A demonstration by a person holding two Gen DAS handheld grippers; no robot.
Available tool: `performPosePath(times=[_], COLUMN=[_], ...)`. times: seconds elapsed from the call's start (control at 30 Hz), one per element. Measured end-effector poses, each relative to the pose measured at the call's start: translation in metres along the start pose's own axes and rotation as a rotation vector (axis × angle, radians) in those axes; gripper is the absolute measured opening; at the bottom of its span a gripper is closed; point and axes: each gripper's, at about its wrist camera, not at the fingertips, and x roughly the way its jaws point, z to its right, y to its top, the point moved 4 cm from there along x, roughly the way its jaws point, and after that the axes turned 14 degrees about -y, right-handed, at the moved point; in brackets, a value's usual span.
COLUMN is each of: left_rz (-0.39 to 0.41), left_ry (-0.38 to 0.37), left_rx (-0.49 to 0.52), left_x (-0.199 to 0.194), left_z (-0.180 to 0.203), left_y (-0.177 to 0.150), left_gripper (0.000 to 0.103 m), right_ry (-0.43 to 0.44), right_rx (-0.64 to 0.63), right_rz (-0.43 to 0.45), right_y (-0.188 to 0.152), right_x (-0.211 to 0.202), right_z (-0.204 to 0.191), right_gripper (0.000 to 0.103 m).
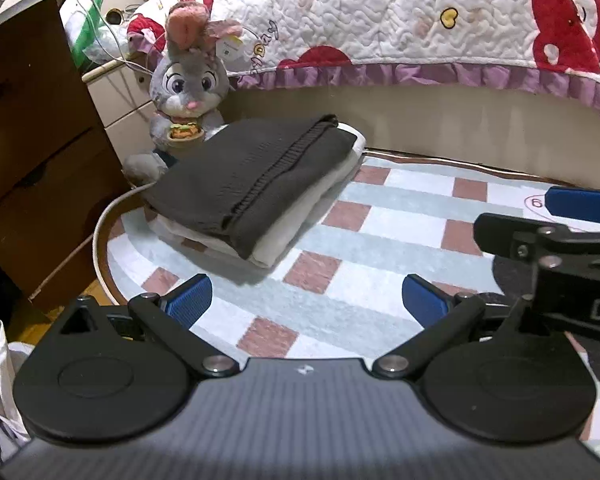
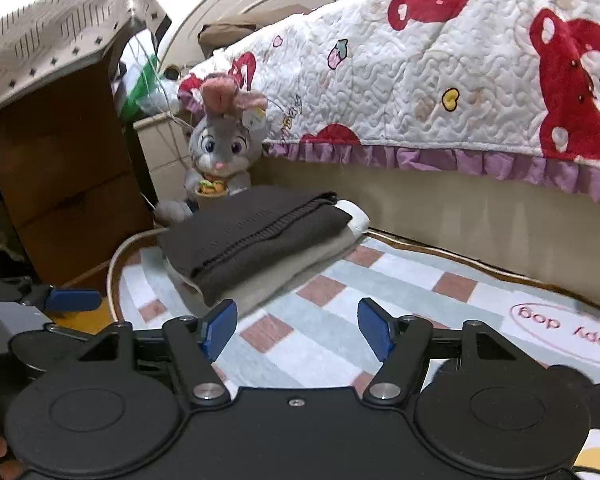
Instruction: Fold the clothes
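lying folded on the checked rug (image 1: 380,216), the dark knitted garment (image 1: 252,176) sits on top of a folded white garment (image 1: 296,220); the two make one neat stack near the rug's rounded far-left edge. the dark piece shows a ribbed hem running diagonally across its top face. the white piece sticks out beneath it on the right and front sides.

left gripper (image 1: 314,300): jaws wide apart, blue pads showing, nothing between them. it hangs over bare rug just in front of the stack, not touching it.
right gripper (image 2: 298,330): jaws apart at a moderate width, nothing between them, also over bare rug, near the stack's front corner but clear of it. in the left wrist view it shows at the right edge, beside the left one.

behind the stack, touching or nearly touching its far edge, a grey plush rabbit (image 1: 184,92) sits upright with pink ears and a toy burger at its front. a bed (image 2: 480,216) runs along the rug's far side, covered by a white quilt (image 2: 420,80) with red bear prints and a purple frill. a brown wooden cabinet (image 1: 32,152) stands left of the rug, a pale drawer unit (image 1: 120,108) between it and the rabbit. a white cable (image 1: 100,232) follows the rug's left edge.
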Motion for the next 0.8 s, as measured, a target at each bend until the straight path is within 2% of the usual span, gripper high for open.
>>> performPosePath(times=[0.13, 0.8], left_rz=[0.007, 0.007], left_ry=[-0.007, -0.008], left_rx=[0.001, 0.011], left_x=[-0.003, -0.004], left_z=[0.007, 0.015], left_y=[0.0, 0.005], left_gripper=[0.103, 0.103], right_ry=[-0.003, -0.047], right_rx=[-0.012, -0.001], right_rz=[0.009, 0.008], right_y=[0.003, 0.004], right_x=[-0.007, -0.016], right_z=[-0.002, 0.017], right_gripper=[0.082, 0.088])
